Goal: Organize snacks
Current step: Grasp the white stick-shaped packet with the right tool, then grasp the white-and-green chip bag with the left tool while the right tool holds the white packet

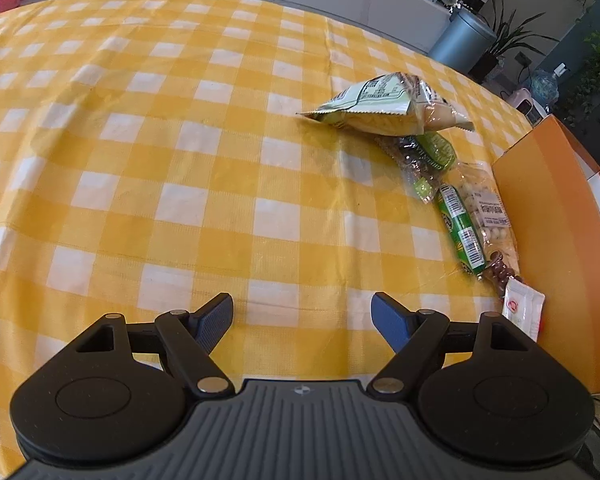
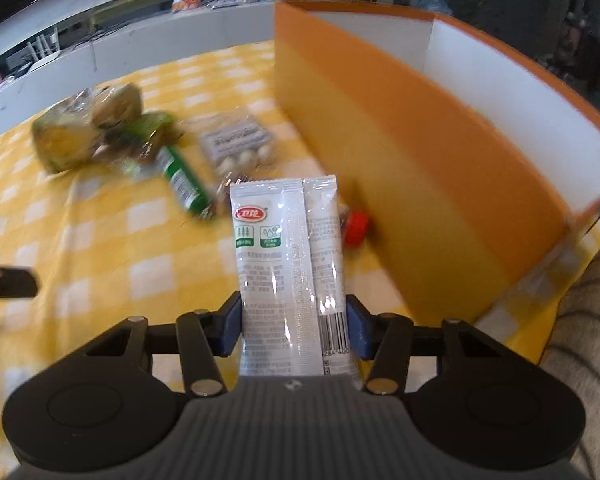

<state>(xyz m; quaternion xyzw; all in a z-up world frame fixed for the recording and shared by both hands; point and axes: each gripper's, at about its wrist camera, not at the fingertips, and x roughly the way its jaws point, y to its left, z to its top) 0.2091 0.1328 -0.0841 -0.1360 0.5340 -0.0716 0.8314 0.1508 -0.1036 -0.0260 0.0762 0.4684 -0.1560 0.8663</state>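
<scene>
My right gripper [image 2: 294,322]: fingers clamped on white sachet [image 2: 288,264], held above the bench [image 2: 100,248] beside the orange box [image 2: 400,152]. Left gripper [image 1: 302,318]: fingers apart, nothing between them, over checked cloth.

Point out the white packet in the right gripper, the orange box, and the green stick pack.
white packet [image 2: 288,264], right wrist view, middle of its printed face.
orange box [image 2: 400,152], right wrist view, outer side wall.
green stick pack [image 1: 462,228], left wrist view, mid-length of the wrapper.
</scene>
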